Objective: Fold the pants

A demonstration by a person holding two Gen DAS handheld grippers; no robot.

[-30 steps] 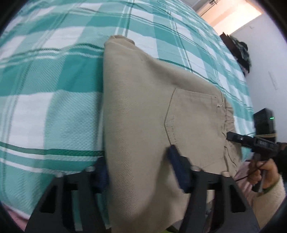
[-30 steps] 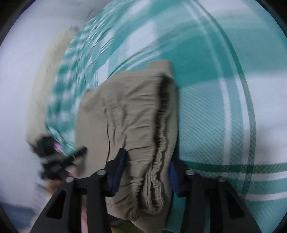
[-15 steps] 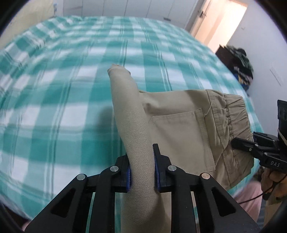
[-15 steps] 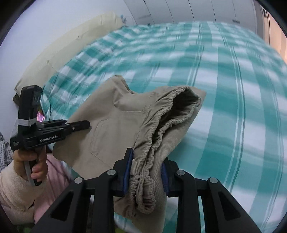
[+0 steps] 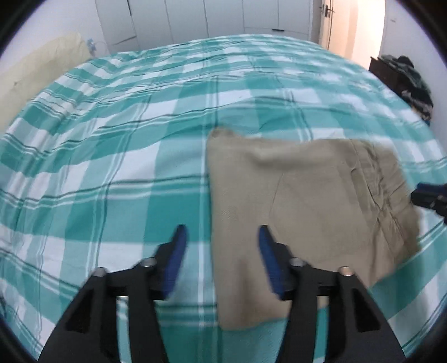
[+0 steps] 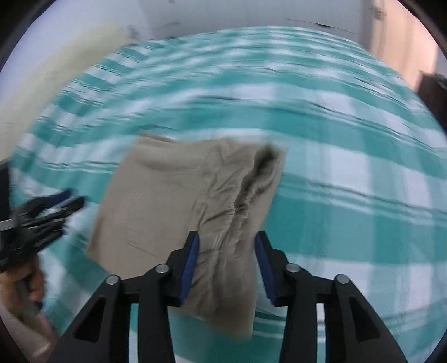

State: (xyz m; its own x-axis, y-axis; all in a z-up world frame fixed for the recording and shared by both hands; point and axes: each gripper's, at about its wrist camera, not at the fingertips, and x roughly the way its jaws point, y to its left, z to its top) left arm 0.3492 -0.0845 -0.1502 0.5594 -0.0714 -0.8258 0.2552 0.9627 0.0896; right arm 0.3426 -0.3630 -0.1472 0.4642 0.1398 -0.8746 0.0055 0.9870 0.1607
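A bed (image 5: 117,173) with a teal and white checked cover is filling most of both views, reaching back toward white cupboard doors (image 5: 212,19) and a pale pillow (image 6: 47,69) at the far left edge. A dark heap of clothes (image 5: 410,81) is sitting beyond the bed's right side. The tan pants (image 5: 307,212) are lying folded into a rough rectangle on the cover, a back pocket facing up and the gathered waistband (image 6: 251,190) running along their right side, its mouth gaping a little. The near edge of the pants is lying close to the bed's front edge. The left tongs (image 5: 220,245) are hovering over the left edge of the pants, jaws opening; the blue pads are standing clear of the cloth, gripping nothing. The right tongs (image 6: 226,251) are hovering over the waistband end, jaws opening too; the cloth is showing between the pads but they are not pressing it. A hand (image 6: 19,282) is holding the left tongs' handle at the edge of the right wrist view
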